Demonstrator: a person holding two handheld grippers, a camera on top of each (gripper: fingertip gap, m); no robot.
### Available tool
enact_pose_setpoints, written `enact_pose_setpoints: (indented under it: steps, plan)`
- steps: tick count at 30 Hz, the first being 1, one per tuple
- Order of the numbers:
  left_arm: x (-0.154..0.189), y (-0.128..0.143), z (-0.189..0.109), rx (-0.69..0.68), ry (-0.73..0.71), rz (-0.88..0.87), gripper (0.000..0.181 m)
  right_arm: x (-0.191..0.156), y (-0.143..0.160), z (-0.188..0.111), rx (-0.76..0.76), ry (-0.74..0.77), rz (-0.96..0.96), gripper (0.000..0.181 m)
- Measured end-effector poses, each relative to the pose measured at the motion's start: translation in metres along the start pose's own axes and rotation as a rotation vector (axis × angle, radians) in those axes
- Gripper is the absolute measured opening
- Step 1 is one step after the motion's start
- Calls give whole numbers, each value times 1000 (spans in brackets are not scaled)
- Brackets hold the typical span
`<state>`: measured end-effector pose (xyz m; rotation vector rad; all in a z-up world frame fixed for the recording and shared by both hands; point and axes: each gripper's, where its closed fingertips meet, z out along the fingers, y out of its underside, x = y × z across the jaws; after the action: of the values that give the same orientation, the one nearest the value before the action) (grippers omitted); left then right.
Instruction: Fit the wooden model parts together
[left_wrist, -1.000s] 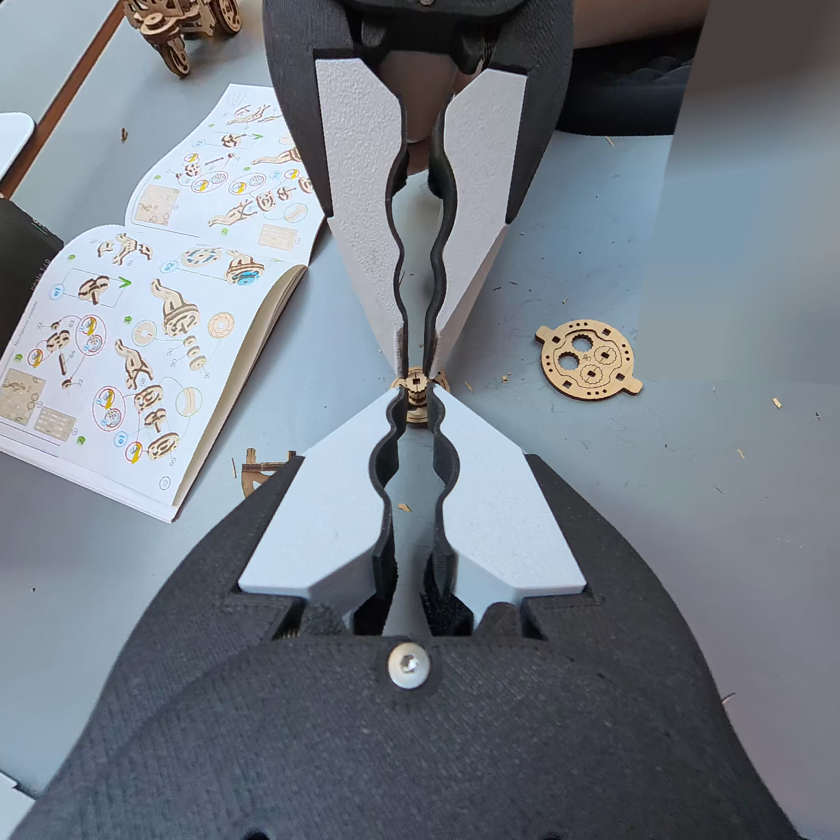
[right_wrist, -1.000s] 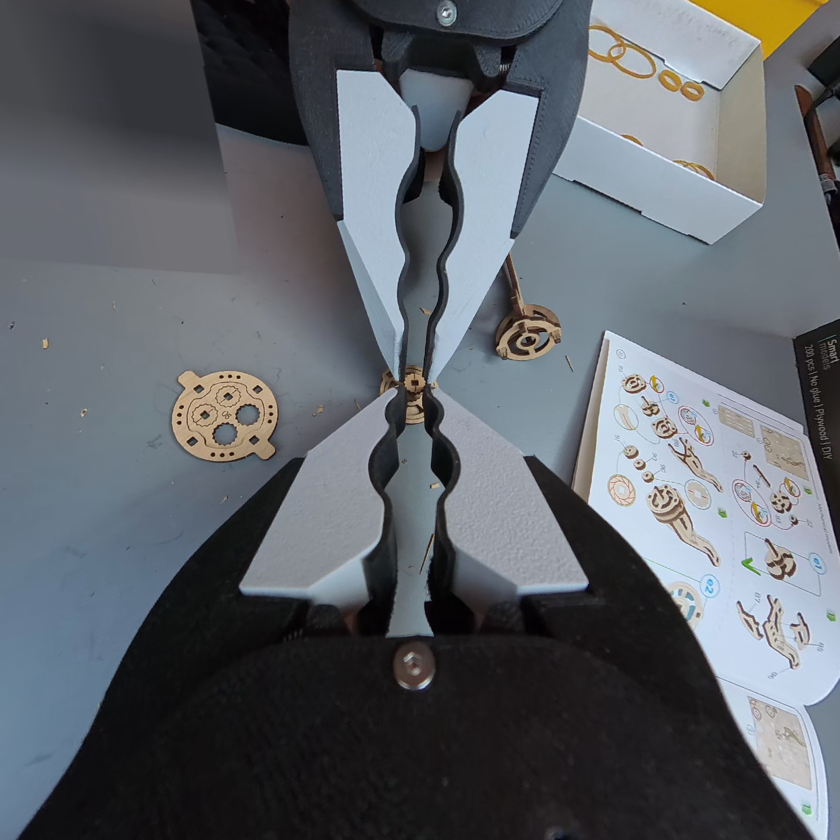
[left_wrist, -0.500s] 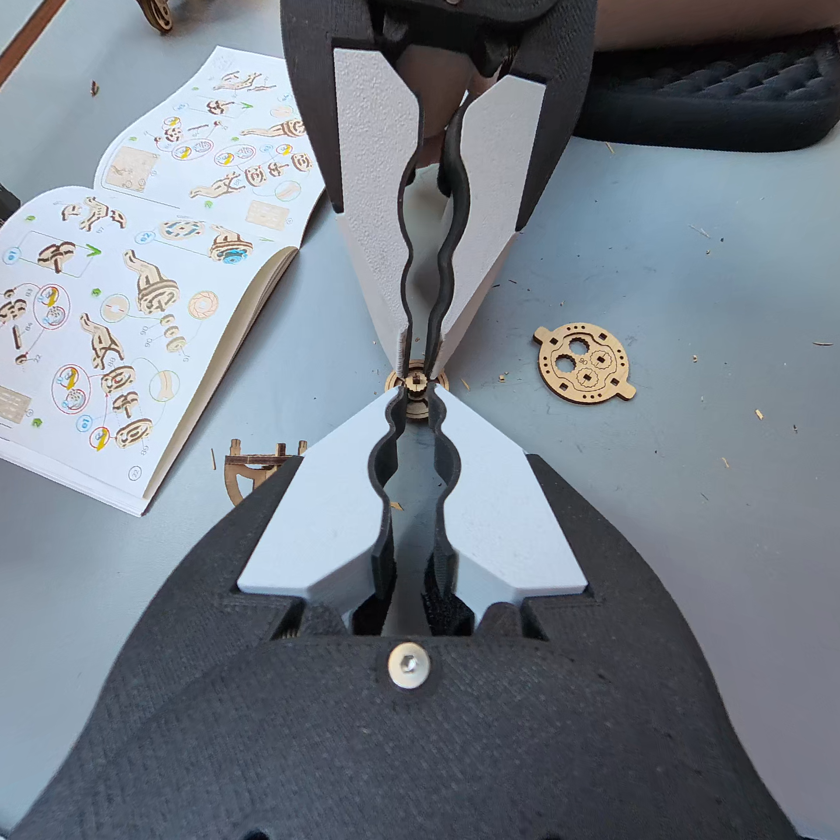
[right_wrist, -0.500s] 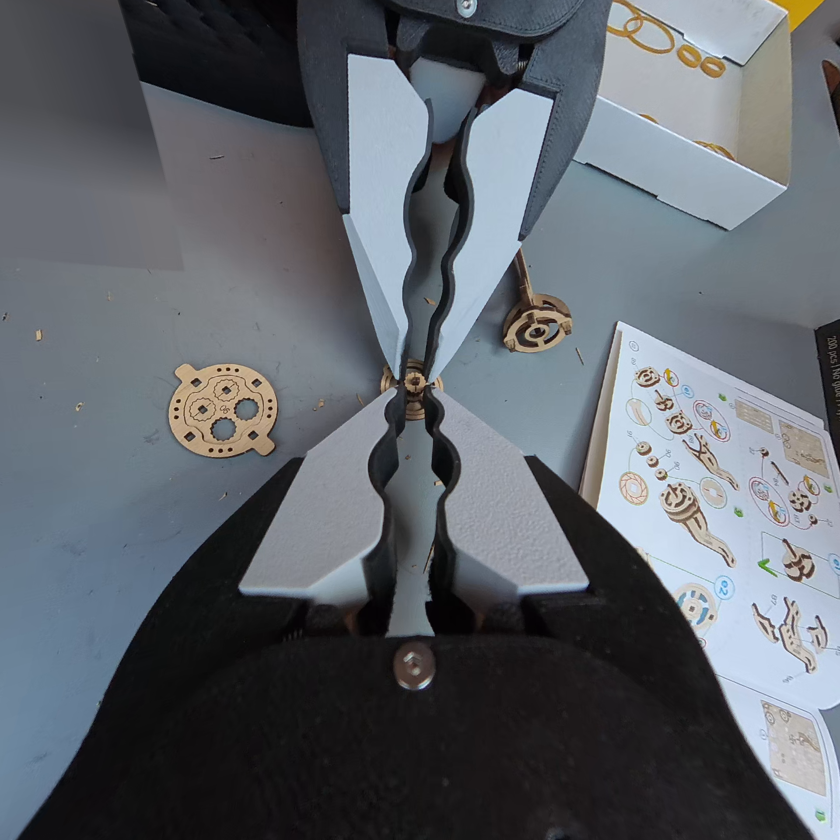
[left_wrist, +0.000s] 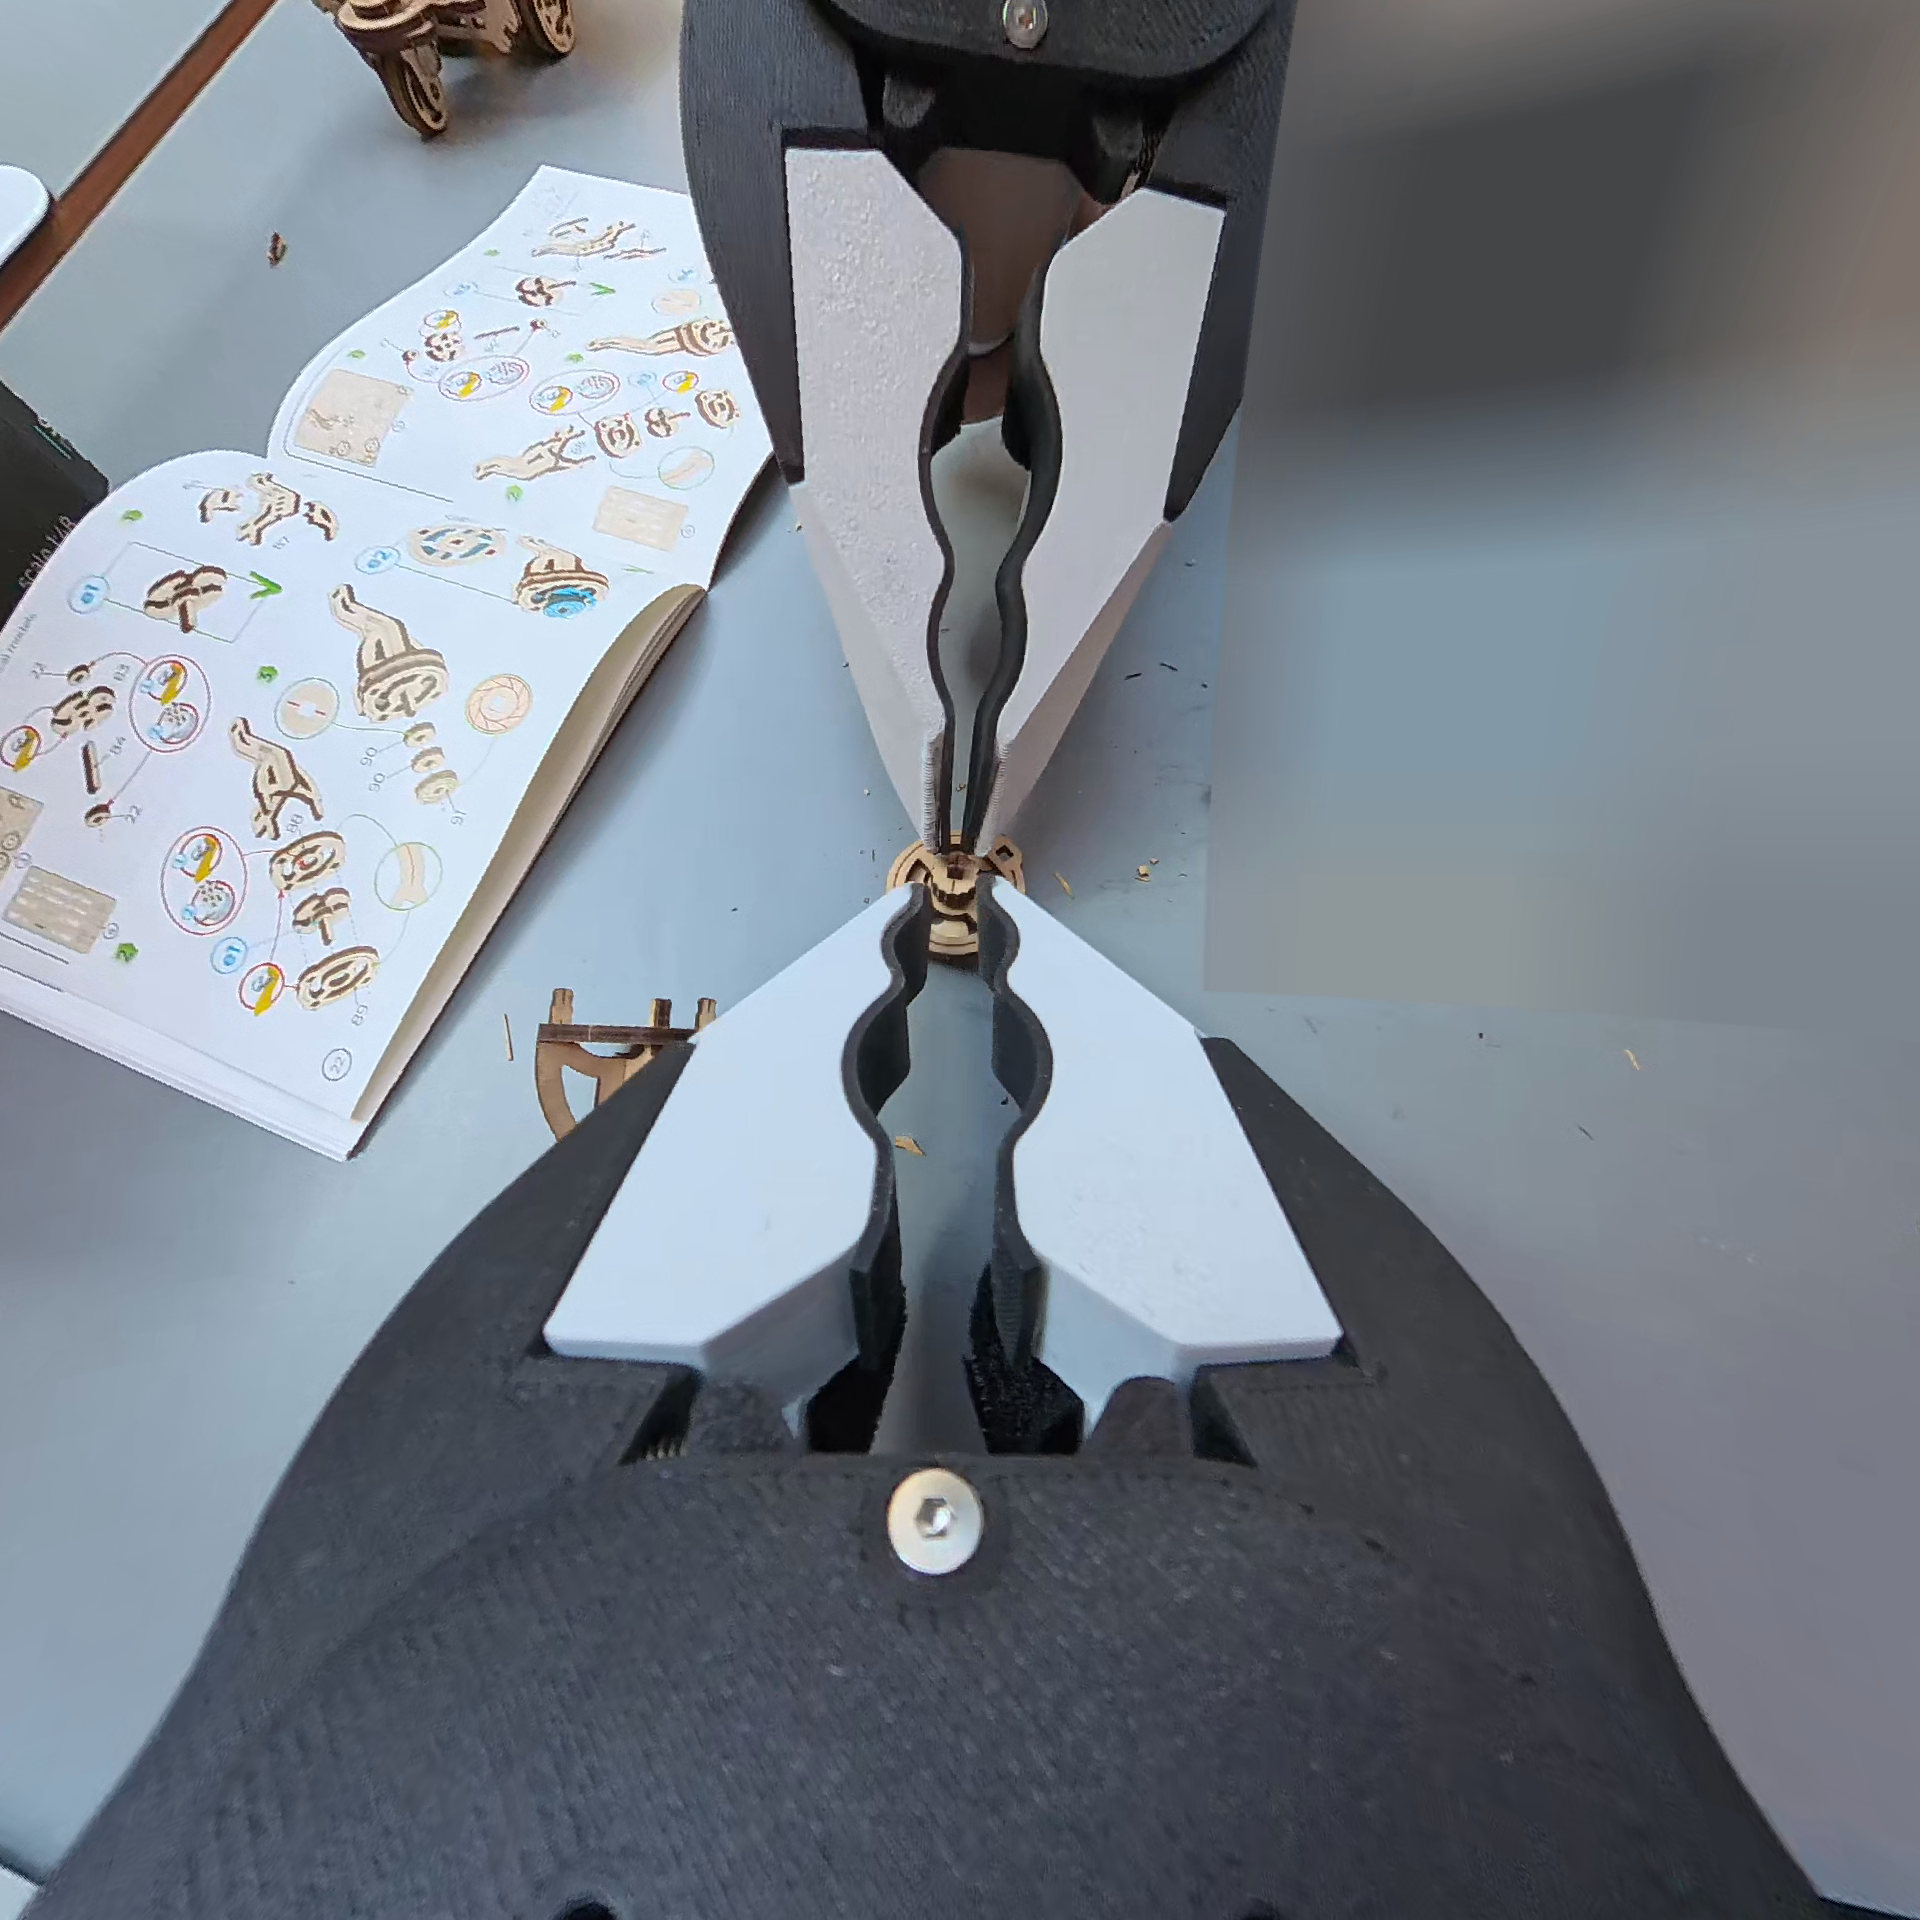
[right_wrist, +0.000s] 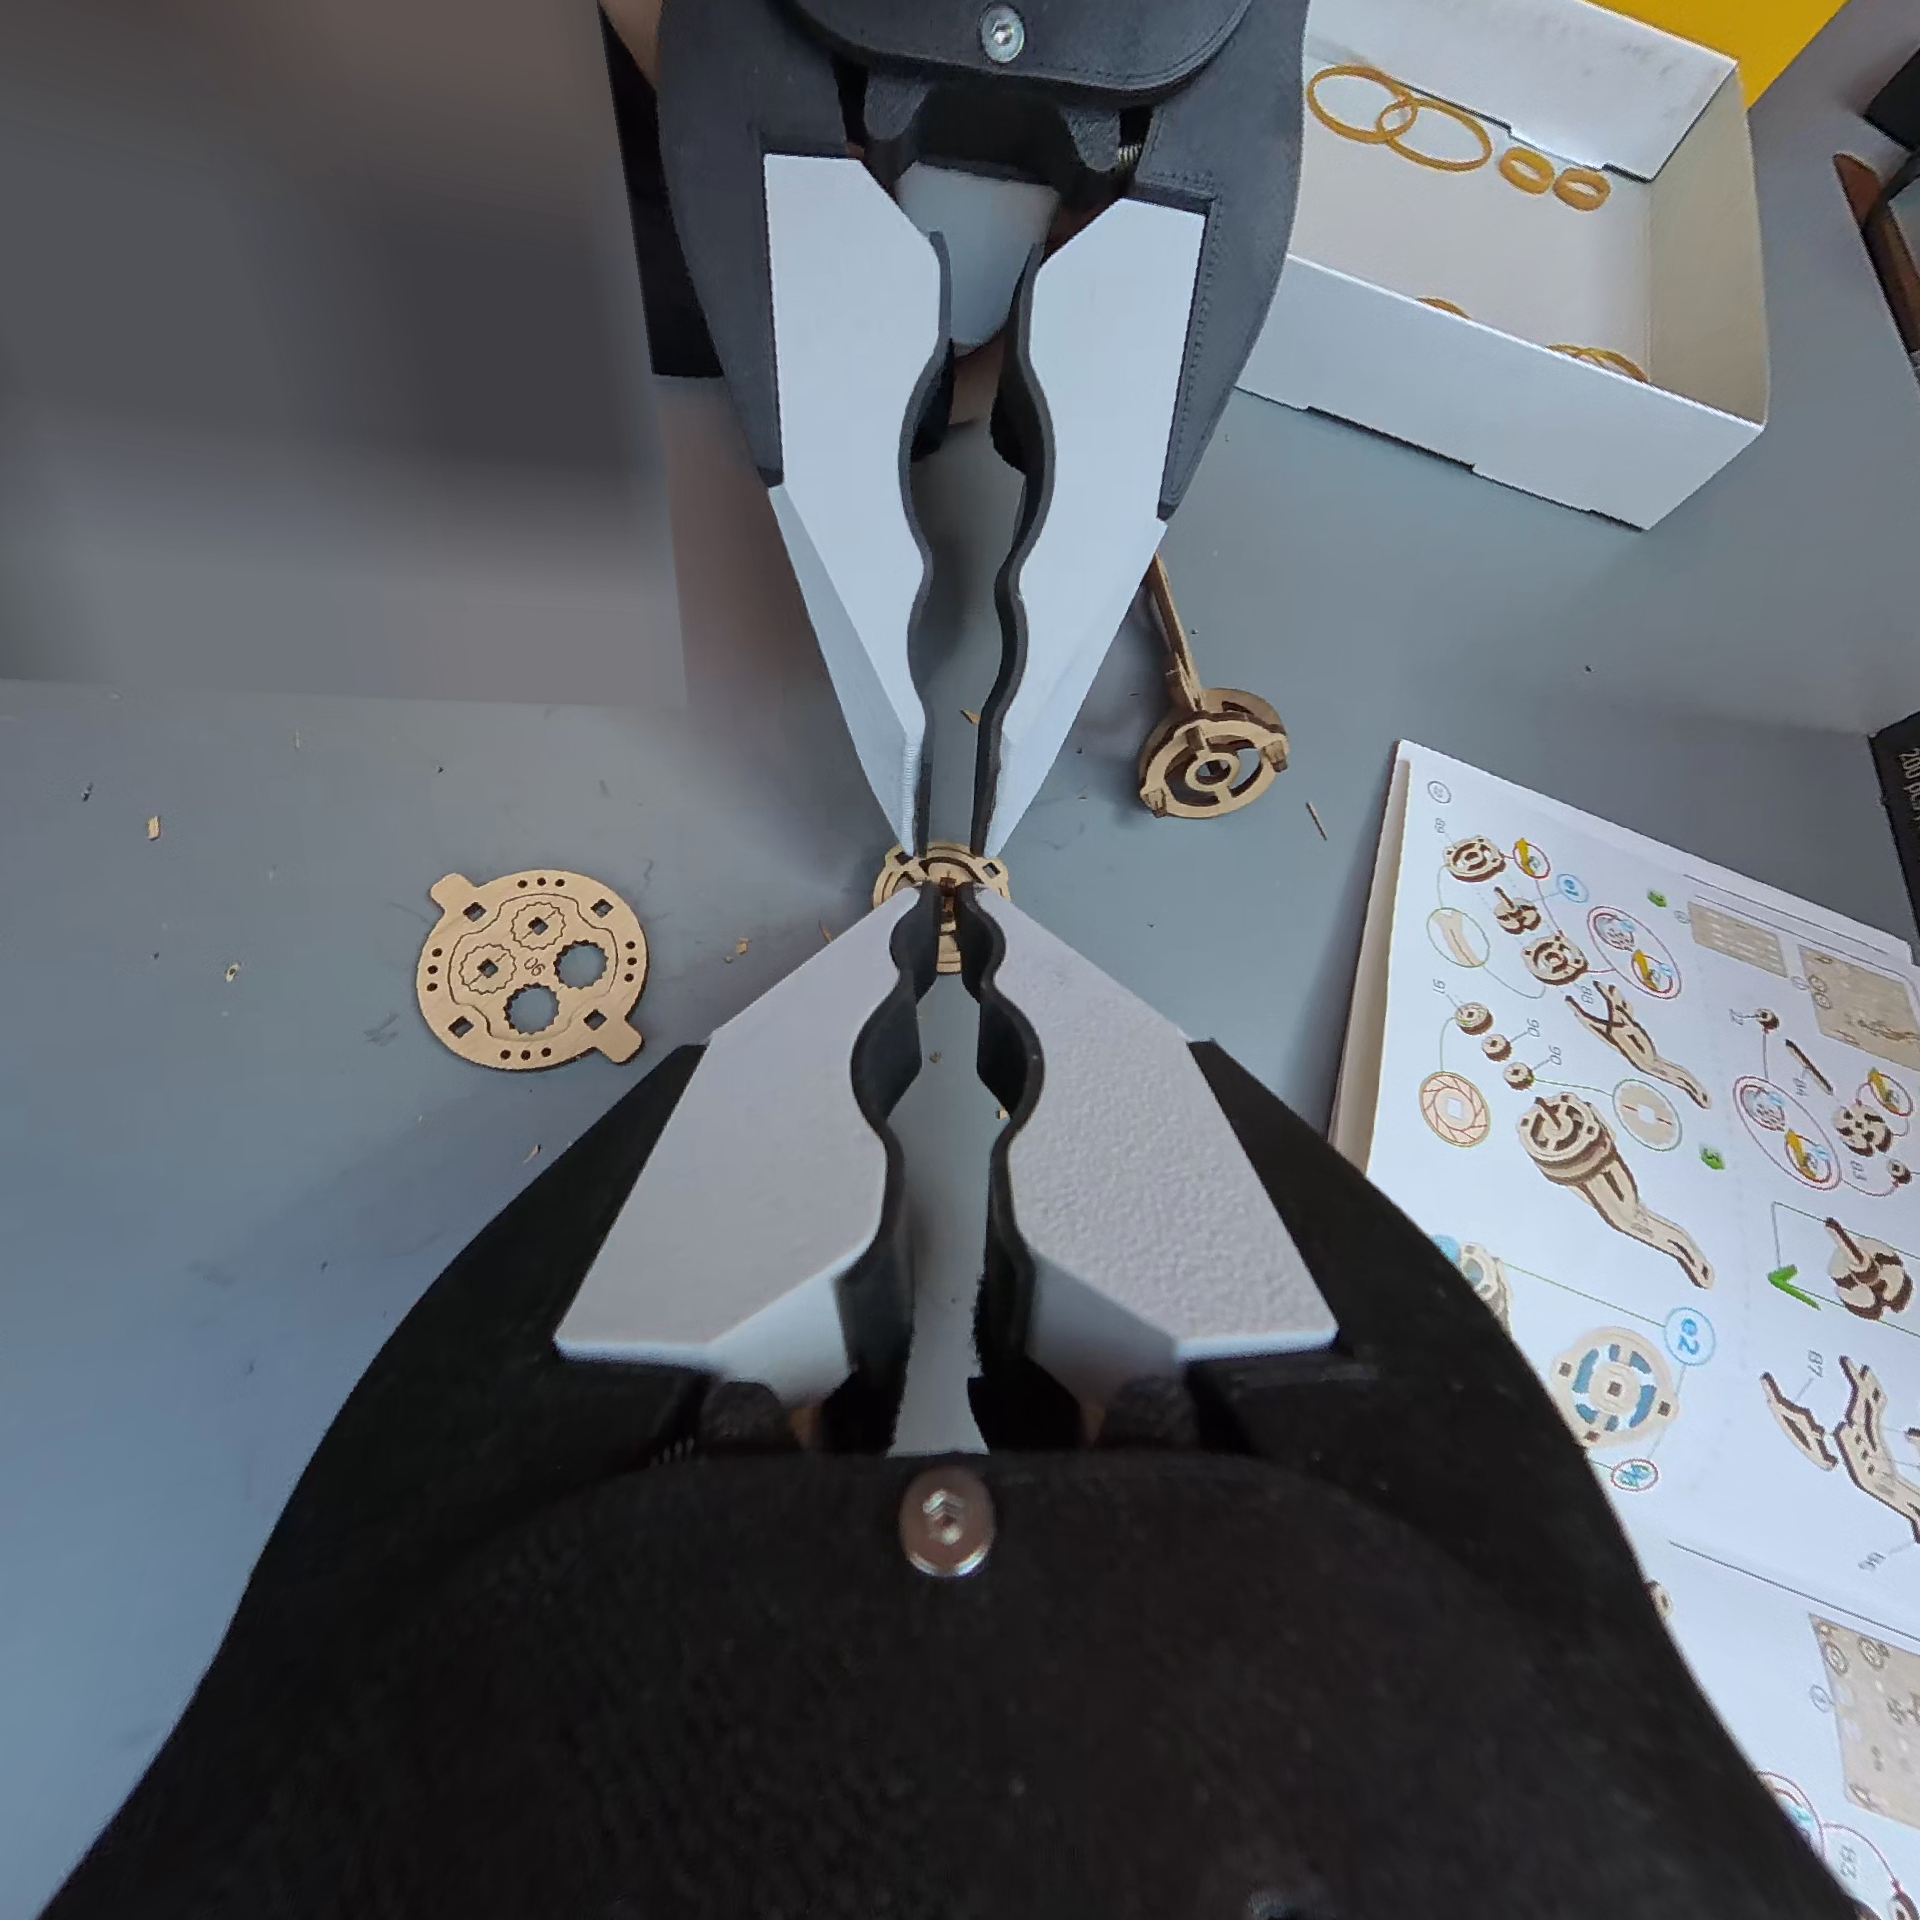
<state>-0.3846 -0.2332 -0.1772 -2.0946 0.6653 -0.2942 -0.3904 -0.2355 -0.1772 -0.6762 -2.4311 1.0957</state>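
Note:
My left gripper (left_wrist: 951, 909) and right gripper (right_wrist: 940, 909) meet tip to tip just above the grey table. The left gripper is shut on a small round wooden wheel assembly (left_wrist: 951, 930), which also shows in the right wrist view (right_wrist: 940, 868). The right gripper, coming from the top in the left wrist view (left_wrist: 961, 826), is shut on a small wooden gear (left_wrist: 951, 871) held against the wheel's hub. The left gripper comes from the top in the right wrist view (right_wrist: 945, 831). The joint between the parts is mostly hidden by the fingertips.
An open instruction booklet (left_wrist: 312, 675) (right_wrist: 1662, 1143) lies beside the grippers. A flat round wooden plate with gear cutouts (right_wrist: 532, 968), a wooden arm with a ring (right_wrist: 1210, 764) (left_wrist: 597, 1060), a white box holding yellow rings (right_wrist: 1507, 281) and a built wooden model (left_wrist: 436, 42) lie around.
Both grippers stay shut and tip to tip. The pair has shifted and tilted slightly over the table, and more of the round wheel shows around the tips in the right wrist view.

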Motion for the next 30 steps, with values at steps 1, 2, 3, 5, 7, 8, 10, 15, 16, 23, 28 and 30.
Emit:
enact_pose_setpoints:
  steps: [1, 2, 3, 5, 7, 8, 10, 15, 16, 23, 28, 30]
  plan:
    - [0, -1, 0, 3, -1, 3, 6, 0, 0, 0, -2, -2, 1, 2]
    - [0, -1, 1, 3, -1, 6, 5, 0, 1, 1, -3, -4, 1, 2]
    - [1, -1, 2, -1, 1, 8, 6, 0, 1, 1, -5, -4, 2, 2]
    - [0, 2, 5, -19, -6, 16, 7, 0, 1, 2, -3, -7, 8, 2]
    - [0, 2, 6, -26, -14, 31, 7, 0, 2, 2, -4, -13, 20, 2]
    - [0, 2, 6, -28, -17, 35, 7, 0, 2, 2, -3, -17, 29, 2]
    - [0, 3, 7, -28, -15, 29, 7, 0, 2, 2, 2, -26, 46, 2]
    - [0, 3, 7, -29, -13, 22, 7, 0, 3, 2, -1, -29, 51, 3]
    - [0, 3, 7, -29, -14, 22, 7, 0, 3, 2, 0, -28, 51, 3]
    - [-2, -9, -21, 75, -28, -15, 18, 1, -10, -10, 68, 0, 18, 6]
    - [4, 21, -49, -60, 43, -14, 20, 4, -12, -13, 88, 11, 34, 6]
    - [9, 35, -54, -120, 80, 3, 23, 6, -12, -13, 92, 23, 26, 6]
